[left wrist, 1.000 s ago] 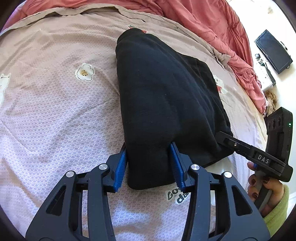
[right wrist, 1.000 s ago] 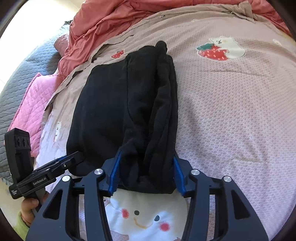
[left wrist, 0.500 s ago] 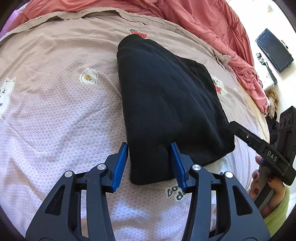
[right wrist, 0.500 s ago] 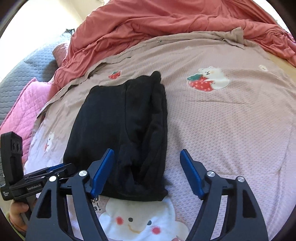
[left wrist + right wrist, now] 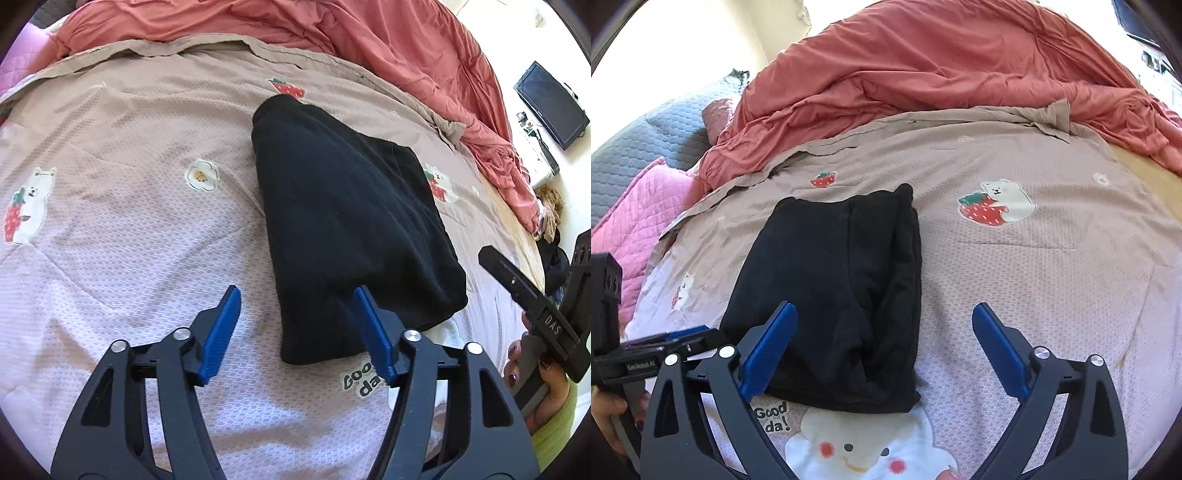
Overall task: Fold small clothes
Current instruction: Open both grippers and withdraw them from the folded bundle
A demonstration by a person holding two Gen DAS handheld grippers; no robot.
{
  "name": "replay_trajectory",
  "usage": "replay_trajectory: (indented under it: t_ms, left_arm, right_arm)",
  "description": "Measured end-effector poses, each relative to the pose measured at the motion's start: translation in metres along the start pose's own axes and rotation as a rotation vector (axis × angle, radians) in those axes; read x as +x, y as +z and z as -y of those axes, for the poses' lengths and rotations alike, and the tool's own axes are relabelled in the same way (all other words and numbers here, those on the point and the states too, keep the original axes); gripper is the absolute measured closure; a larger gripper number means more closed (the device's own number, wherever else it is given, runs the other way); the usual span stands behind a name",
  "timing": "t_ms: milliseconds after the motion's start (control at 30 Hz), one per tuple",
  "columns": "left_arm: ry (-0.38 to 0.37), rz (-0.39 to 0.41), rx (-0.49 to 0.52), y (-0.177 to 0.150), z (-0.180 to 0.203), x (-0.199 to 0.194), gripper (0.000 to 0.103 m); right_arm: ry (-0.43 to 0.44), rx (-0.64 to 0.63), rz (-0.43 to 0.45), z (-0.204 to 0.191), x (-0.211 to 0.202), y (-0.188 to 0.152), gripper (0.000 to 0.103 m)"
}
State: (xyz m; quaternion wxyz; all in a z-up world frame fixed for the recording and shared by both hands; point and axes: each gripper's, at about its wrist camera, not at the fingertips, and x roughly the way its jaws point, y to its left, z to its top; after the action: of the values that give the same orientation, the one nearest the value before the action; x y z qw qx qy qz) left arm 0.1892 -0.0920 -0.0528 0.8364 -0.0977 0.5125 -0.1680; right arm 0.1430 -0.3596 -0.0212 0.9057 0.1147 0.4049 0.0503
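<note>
A black folded garment [image 5: 343, 221] lies flat on the pink patterned bedspread [image 5: 110, 258]. It also shows in the right wrist view [image 5: 834, 291]. My left gripper [image 5: 295, 299] is open and empty, raised over the garment's near left corner. My right gripper [image 5: 886, 321] is wide open and empty, raised above the garment's near right edge. The right gripper also shows at the right edge of the left wrist view [image 5: 532, 306], and the left gripper at the left edge of the right wrist view [image 5: 665, 350].
A rumpled red duvet [image 5: 942, 74] lies along the far side of the bed. A pink quilted pillow [image 5: 631, 206] and grey quilt [image 5: 639, 140] sit at the far left. A dark monitor [image 5: 550, 103] stands off the bed at right.
Both grippers opened, let go of the garment's near edge and drew back and up. The garment stays folded on the bed.
</note>
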Motion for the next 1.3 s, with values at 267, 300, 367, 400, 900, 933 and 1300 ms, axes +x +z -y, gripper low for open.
replay_trajectory:
  t_ms: [267, 300, 367, 400, 900, 933, 1300]
  left_arm:
    - [0.031, 0.027, 0.013, 0.002, 0.004, -0.012, 0.019]
    - [0.041, 0.033, 0.017, 0.002, 0.005, -0.014, 0.013]
    - [0.061, 0.044, 0.022, 0.003, 0.005, -0.018, 0.009]
    - [0.072, 0.051, 0.023, 0.004, 0.006, -0.02, 0.009]
    - [0.167, 0.165, 0.089, -0.008, 0.023, -0.07, 0.009]
    - [0.173, 0.175, 0.093, -0.01, 0.025, -0.075, 0.009]
    - [0.182, 0.205, 0.117, -0.041, 0.036, -0.105, 0.009]
  right_arm:
    - [-0.025, -0.024, 0.037, -0.004, -0.006, -0.001, 0.005]
    - [-0.026, -0.026, 0.044, -0.005, -0.008, -0.001, 0.005]
    - [-0.028, -0.026, 0.058, -0.005, -0.011, -0.001, 0.005]
    - [-0.03, -0.026, 0.066, -0.004, -0.014, -0.001, 0.005]
    - [-0.065, -0.118, 0.23, -0.025, -0.067, -0.016, 0.005]
    - [-0.07, -0.125, 0.238, -0.028, -0.071, -0.018, 0.005]
    - [-0.071, -0.135, 0.235, -0.045, -0.109, -0.042, 0.005]
